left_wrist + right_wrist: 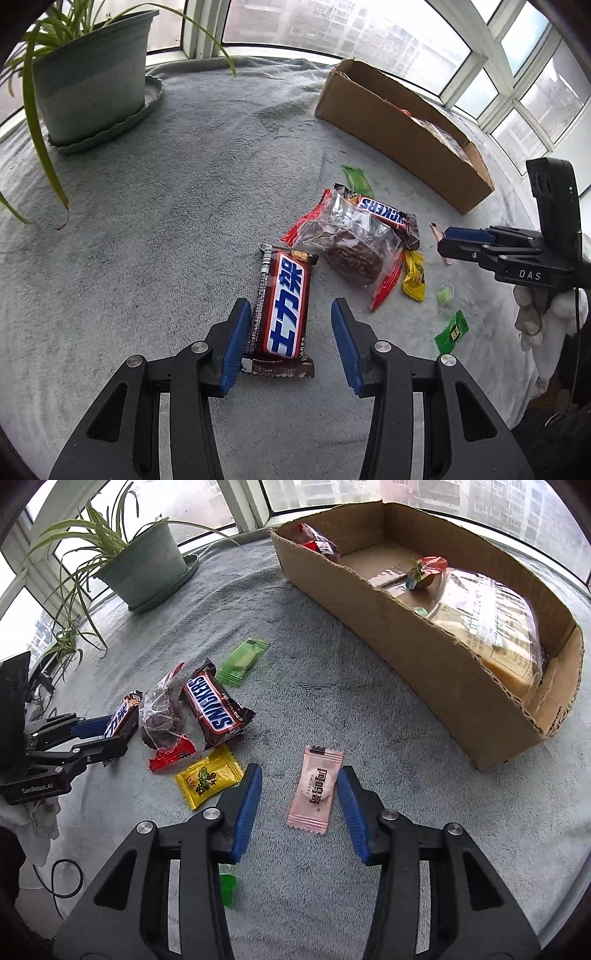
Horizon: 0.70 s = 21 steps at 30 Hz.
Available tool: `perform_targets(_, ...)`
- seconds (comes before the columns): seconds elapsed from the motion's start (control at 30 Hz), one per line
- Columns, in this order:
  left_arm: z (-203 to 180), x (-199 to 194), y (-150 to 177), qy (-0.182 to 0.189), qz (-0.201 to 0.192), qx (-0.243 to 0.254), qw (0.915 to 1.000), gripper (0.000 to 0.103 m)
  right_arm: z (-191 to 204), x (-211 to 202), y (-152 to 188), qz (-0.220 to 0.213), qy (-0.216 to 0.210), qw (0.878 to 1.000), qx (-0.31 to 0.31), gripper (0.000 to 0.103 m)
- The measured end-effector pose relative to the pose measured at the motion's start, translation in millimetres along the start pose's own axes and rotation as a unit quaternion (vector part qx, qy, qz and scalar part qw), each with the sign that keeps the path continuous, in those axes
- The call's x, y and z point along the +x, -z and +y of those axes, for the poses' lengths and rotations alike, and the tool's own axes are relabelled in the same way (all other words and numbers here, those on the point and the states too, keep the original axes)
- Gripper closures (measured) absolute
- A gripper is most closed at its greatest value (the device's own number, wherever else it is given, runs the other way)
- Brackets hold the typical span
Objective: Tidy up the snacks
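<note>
My left claw [286,343] is partly spread astride the Snickers bar [282,314] at lower centre, left pad touching, right pad clear. I'd square up, then squeeze across its width. My right claw [299,805] brackets the pink candy [316,788] — not gripping. The cardboard box [406,642] waits upper right.

place: home window nook | cues: potted plant [92,74], blanket [184,184], windows [517,55]
</note>
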<state>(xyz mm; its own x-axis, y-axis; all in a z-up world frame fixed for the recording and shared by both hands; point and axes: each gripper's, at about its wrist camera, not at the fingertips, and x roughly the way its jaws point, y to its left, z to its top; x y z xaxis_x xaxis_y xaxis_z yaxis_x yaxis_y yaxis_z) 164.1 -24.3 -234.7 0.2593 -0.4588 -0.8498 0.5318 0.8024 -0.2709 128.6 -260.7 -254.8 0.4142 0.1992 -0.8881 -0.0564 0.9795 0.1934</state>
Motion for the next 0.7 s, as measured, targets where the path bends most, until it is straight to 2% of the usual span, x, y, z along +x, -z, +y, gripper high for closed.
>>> perform_targets(0.13,-6,2,1,-0.018,-0.005,-0.001,0.9998,0.059,14,2,3,0.003,0.044,0.998,-0.053,0.07)
perform_targets(0.27,-9,3,3,-0.032,-0.015,-0.004,0.9994,0.059,15,1,6,0.003,0.062,0.995,-0.078,0.082)
perform_targets(0.33,-10,3,3,-0.042,-0.019,-0.006,0.9989,0.06,12,0,6,0.001,0.059,0.995,-0.076,0.082)
perform_targets(0.47,-11,4,4,-0.069,-0.026,-0.009,0.9973,0.075,11,-2,8,-0.003,0.057,0.996,-0.075,0.083)
perform_targets(0.7,-5,-2,7,-0.07,-0.03,-0.025,0.9968,0.076,6,-13,10,-0.016,0.033,0.998,-0.057,0.083)
